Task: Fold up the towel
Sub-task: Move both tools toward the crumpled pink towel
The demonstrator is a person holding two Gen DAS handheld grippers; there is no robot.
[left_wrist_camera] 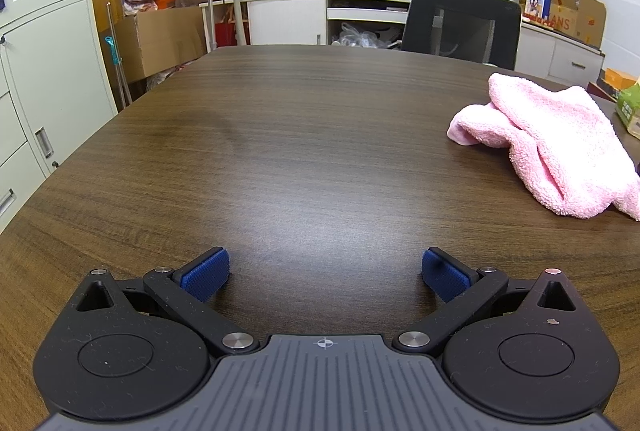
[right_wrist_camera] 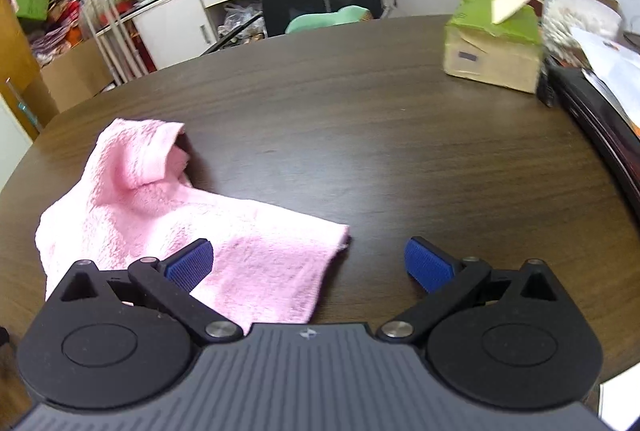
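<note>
The pink towel (right_wrist_camera: 168,215) is lying crumpled and unfolded on the dark wooden surface (right_wrist_camera: 400,159), so the work appears to be sitting at the reach-and-grasp step, with both claws gaping wide and holding nothing. The right claw (right_wrist_camera: 308,263) is hovering over the towel's near corner, which the next move probably calls for pinching. The left claw (left_wrist_camera: 325,273) is facing bare wood with ample room, the towel (left_wrist_camera: 560,147) lying well off to its right, and a tissue box (right_wrist_camera: 496,47) is standing well beyond.

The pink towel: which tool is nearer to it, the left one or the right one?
Right. The right tool is open directly over the near edge of the pink towel. The left tool is open over bare table, with the towel far off to its right.
</note>
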